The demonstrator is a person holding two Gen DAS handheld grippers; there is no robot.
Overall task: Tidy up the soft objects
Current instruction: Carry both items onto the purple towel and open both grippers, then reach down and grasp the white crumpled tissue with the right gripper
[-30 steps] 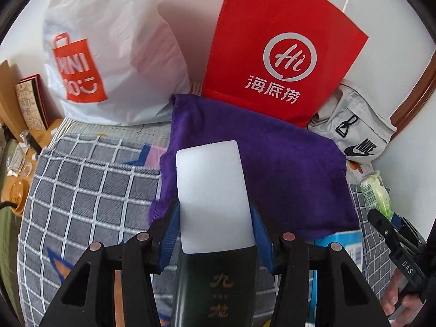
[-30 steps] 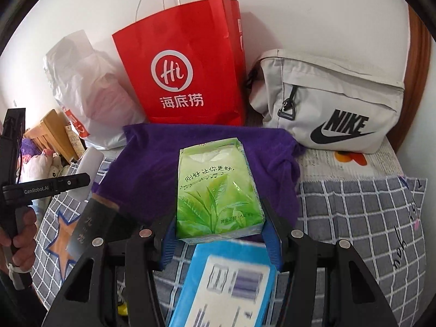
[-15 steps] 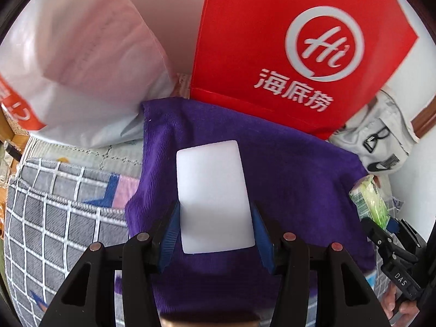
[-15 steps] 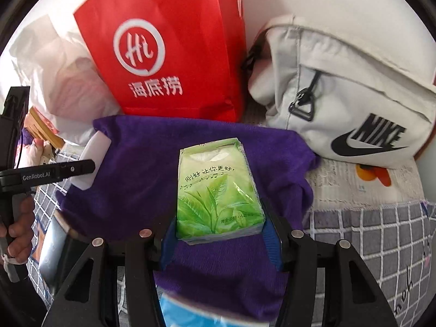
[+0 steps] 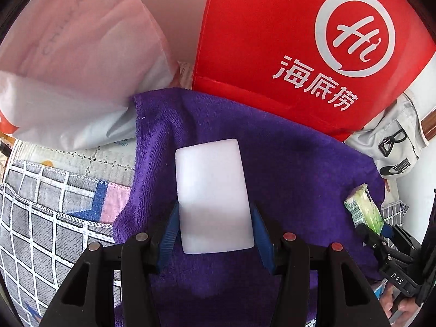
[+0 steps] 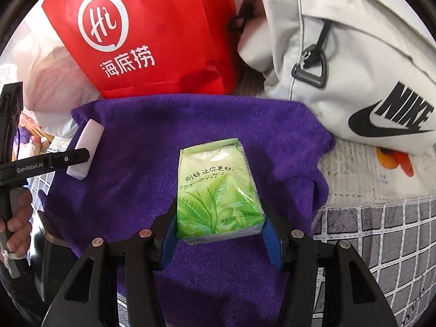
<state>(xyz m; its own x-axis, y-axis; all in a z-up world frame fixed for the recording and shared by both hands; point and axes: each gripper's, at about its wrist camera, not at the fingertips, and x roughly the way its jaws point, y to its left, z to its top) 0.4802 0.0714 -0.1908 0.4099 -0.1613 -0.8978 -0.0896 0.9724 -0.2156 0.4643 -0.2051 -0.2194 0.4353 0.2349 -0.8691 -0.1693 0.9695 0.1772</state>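
L fingers (image 5: 174, 223) clamp sponge (image 5: 212, 196); R gripper (image 6: 219, 226) clamps tissue pack (image 6: 218, 190) over towel (image 6: 190, 125).

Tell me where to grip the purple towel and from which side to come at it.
Take the purple towel at its near-right corner, coming from the right over the checked sheet. That edge is rumpled and free, likely easy to pinch. The far edge sits against the red bag, and both grippers are full now.

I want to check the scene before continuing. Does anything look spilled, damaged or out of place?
Nothing stands out. The white sponge and the green tissue pack sit straight in the jaws, both over the purple towel. The towel's edges are a bit rumpled, and the red bag leans, but nothing is torn or spilled.
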